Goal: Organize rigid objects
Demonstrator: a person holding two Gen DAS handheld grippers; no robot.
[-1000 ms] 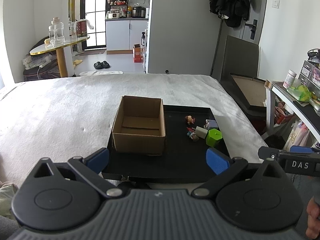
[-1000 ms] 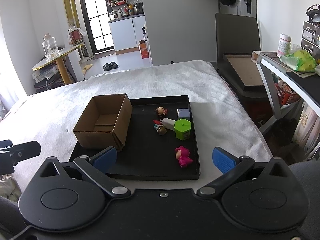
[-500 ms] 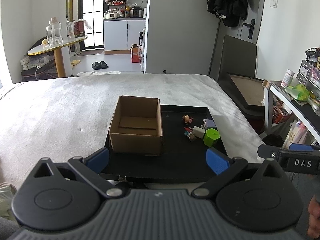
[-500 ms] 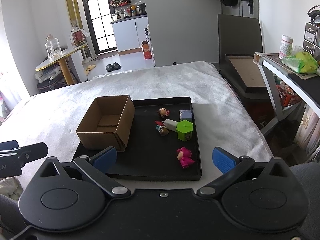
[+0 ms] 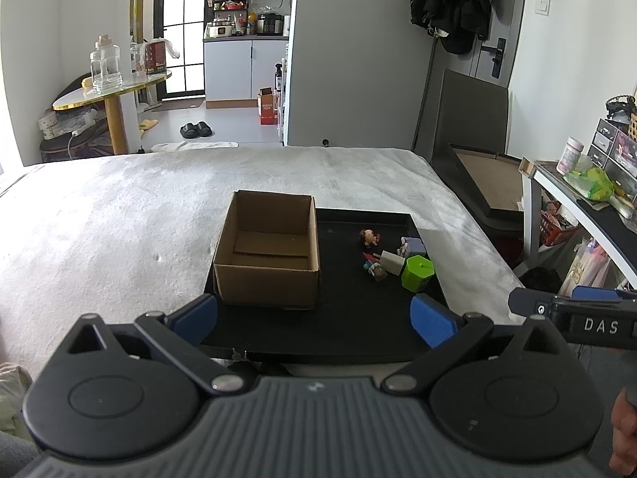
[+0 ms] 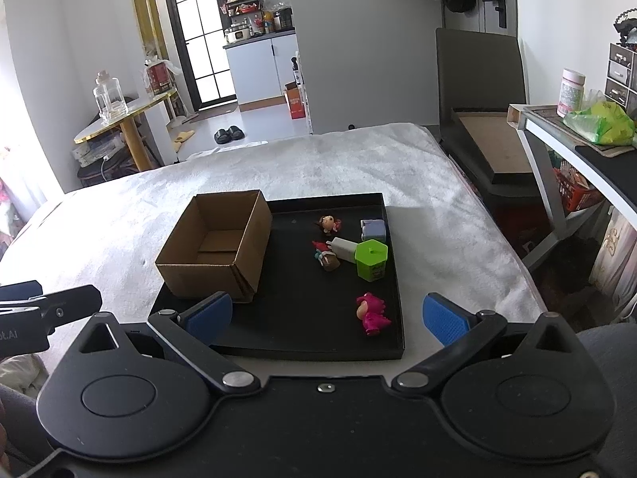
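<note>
Both grippers, left (image 5: 314, 318) and right (image 6: 327, 314), are held released, drawn back slightly; nothing is yet packed. Toys (image 6: 372, 259) are grouped right of the empty box (image 6: 215, 249) on the tray (image 6: 302, 342).

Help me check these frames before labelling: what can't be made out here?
- Pink figure: shows only in the right wrist view; in the left wrist view the left hand-held gripper covers that tray corner.
- Cardboard box floor: near strip hidden by its front wall, both views.
- Small figures: too small to identify.
- Black tray near edge: partly covered.
</note>
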